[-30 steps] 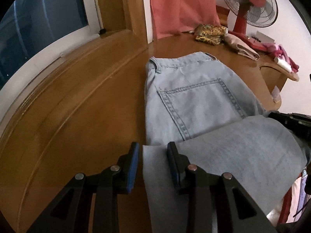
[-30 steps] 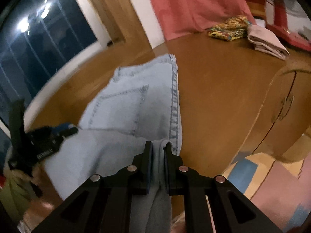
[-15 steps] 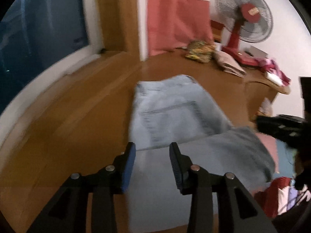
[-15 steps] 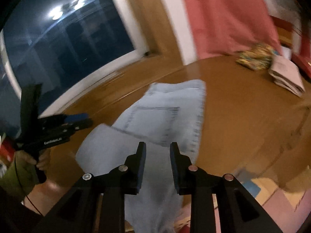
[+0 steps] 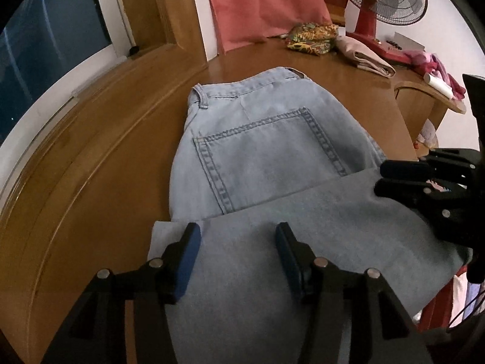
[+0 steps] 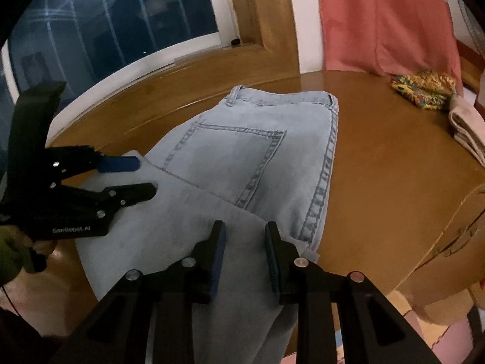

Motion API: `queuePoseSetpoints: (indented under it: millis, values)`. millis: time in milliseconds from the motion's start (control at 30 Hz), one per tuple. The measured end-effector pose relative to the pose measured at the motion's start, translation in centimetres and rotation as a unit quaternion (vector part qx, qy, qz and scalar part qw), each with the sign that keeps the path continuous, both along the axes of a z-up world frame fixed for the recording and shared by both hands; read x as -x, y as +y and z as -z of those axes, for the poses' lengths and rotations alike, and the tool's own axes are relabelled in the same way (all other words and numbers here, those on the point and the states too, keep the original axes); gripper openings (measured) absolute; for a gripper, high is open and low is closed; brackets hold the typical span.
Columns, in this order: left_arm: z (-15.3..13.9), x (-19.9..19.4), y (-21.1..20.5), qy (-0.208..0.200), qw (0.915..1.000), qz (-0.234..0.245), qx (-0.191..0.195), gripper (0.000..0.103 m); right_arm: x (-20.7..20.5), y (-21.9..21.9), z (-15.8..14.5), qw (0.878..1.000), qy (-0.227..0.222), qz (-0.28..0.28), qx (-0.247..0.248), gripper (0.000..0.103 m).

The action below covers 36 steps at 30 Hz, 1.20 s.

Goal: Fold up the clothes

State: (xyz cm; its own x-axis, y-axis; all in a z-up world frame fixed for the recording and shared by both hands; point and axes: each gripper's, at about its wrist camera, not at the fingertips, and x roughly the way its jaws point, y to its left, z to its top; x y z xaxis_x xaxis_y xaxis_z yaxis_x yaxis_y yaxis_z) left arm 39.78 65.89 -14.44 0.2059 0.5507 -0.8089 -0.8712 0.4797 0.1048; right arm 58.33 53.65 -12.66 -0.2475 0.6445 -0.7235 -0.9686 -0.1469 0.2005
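Observation:
Light blue jeans (image 5: 266,154) lie on the wooden table (image 5: 100,163), back pocket up, waistband at the far end. The legs are folded over the seat; the folded layer (image 5: 303,236) lies across the near part. The jeans also show in the right wrist view (image 6: 248,157). My left gripper (image 5: 236,242) is open above the folded layer near its left edge, holding nothing. My right gripper (image 6: 245,242) is open above the same layer near its right edge. Each gripper shows in the other's view, the right (image 5: 400,176) and the left (image 6: 142,176).
At the far right of the table lie a patterned cloth (image 5: 312,35), a folded beige cloth (image 5: 363,56) and a red fan (image 5: 379,3). A pink curtain (image 5: 263,3) hangs behind. A dark window (image 6: 115,27) runs along the left. The table edge drops off at the right (image 6: 448,212).
Both grippers have opened and let go of the jeans' folded layer, which now lies flat over the seat. Both have opened wider since half a second ago.

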Motion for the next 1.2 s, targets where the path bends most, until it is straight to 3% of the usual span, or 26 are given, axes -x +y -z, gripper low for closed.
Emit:
queuePoseSetpoints:
  millis: [67, 133, 167, 233, 400, 633, 700, 867, 967, 1033, 1133, 1167, 1200]
  values:
    - [-0.6, 0.3, -0.5, 0.002, 1.0000, 0.001, -0.005, 0.049, -1.0, -0.5, -1.0, 0.999, 0.024, 0.024, 0.001, 0.026]
    - [-1.4, 1.1, -1.7, 0.008, 0.9998, -0.003, -0.016, 0.057, -2.1, -1.9, -2.4, 0.998, 0.042, 0.048, -0.007, 0.030]
    - [-1.7, 1.7, -2.4, 0.009, 0.9997, -0.006, -0.020, 0.066, -2.6, -2.9, -3.3, 0.997, 0.051, 0.057, -0.011, 0.030]
    - [-2.1, 3.0, -3.9, -0.003, 0.9998, -0.002, -0.020, 0.069, -3.0, -5.2, -4.6, 0.996, 0.064, 0.054, -0.015, 0.033]
    - [-1.1, 4.7, -4.2, -0.031, 0.9995, 0.001, 0.007, 0.069, -1.2, -10.4, -5.1, 0.996, 0.053, 0.072, 0.010, 0.036]
    - [0.8, 3.9, -3.8, -0.023, 0.9995, -0.004, 0.021, 0.072, 1.8, -10.3, -2.0, 0.996, -0.006, 0.074, 0.042, 0.036]
    - [1.1, 3.9, -3.9, -0.023, 0.9994, -0.010, 0.024, 0.072, 2.7, -10.0, -1.5, 0.996, -0.037, 0.063, 0.043, 0.012]
    - [1.2, 3.7, -4.2, -0.019, 0.9993, -0.013, 0.028, 0.072, 2.2, -11.2, -4.1, 0.992, -0.089, 0.086, 0.009, 0.002]
    - [1.2, 3.6, -4.1, -0.021, 0.9991, -0.016, 0.032, 0.072, -0.6, -11.8, -3.2, 0.980, -0.139, 0.137, 0.032, 0.000]
    - [1.1, 3.7, -4.0, -0.023, 0.9989, -0.017, 0.038, 0.072, -2.9, -12.5, -2.8, 0.981, -0.099, 0.158, 0.045, 0.000]
    - [1.1, 3.5, -3.8, -0.019, 0.9988, -0.022, 0.038, 0.072, -2.6, -13.7, -3.7, 0.992, -0.017, 0.126, 0.023, 0.001]
    - [1.1, 3.5, -3.9, -0.016, 0.9989, -0.024, 0.037, 0.072, -2.4, -14.0, -3.9, 0.993, 0.007, 0.115, 0.016, 0.006]
    - [1.1, 3.3, -4.0, -0.012, 0.9992, -0.021, 0.031, 0.072, -1.5, -14.1, -3.7, 0.995, -0.003, 0.099, 0.019, 0.020]
